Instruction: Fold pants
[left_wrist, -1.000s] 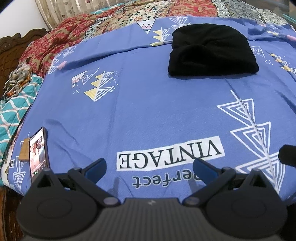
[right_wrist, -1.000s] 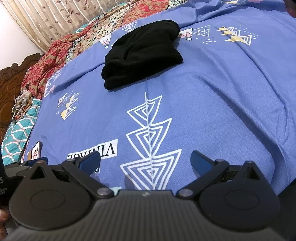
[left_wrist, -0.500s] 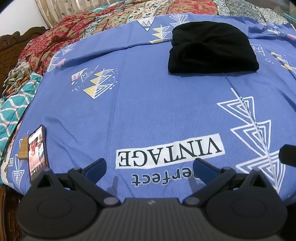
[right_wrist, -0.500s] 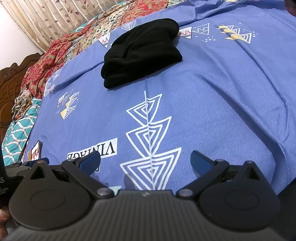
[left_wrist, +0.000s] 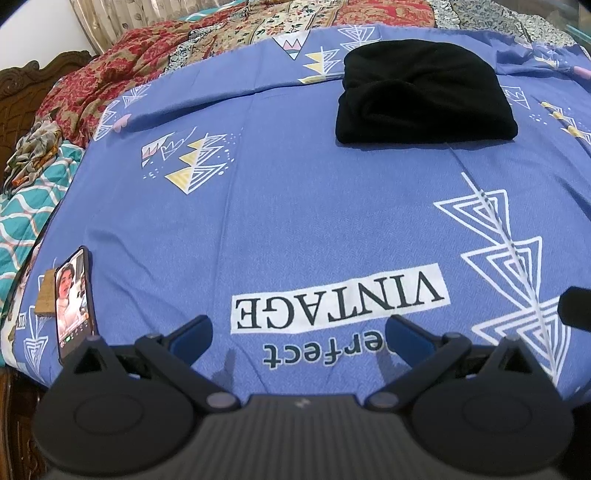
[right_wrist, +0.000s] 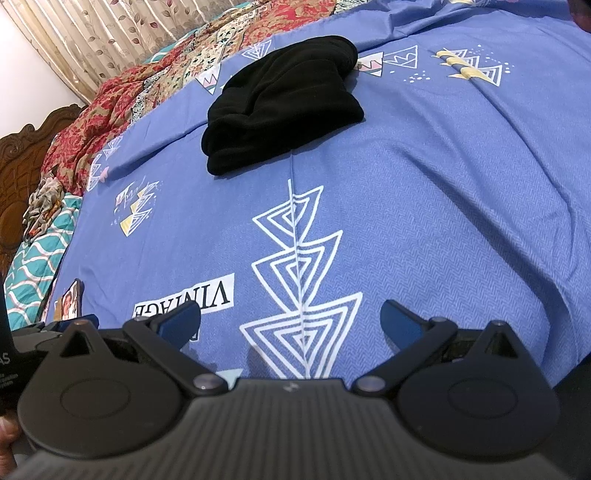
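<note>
The black pants (left_wrist: 424, 92) lie folded in a compact bundle on the blue printed bedsheet (left_wrist: 295, 192), far from both grippers. They also show in the right wrist view (right_wrist: 280, 107). My left gripper (left_wrist: 299, 332) is open and empty, low over the sheet's near edge by the "VINTAGE" print. My right gripper (right_wrist: 291, 319) is open and empty over the white triangle print. The left gripper's edge shows in the right wrist view (right_wrist: 55, 328).
A phone (left_wrist: 72, 291) with a lit screen lies at the sheet's left edge. Red patterned blankets (left_wrist: 110, 81) and a teal quilt (left_wrist: 26, 218) are heaped at the left and back. A carved wooden headboard (right_wrist: 18, 155) and curtains (right_wrist: 110, 33) stand behind.
Both grippers have stayed nearly still, drifting only slightly. The pants and the phone have not moved.
</note>
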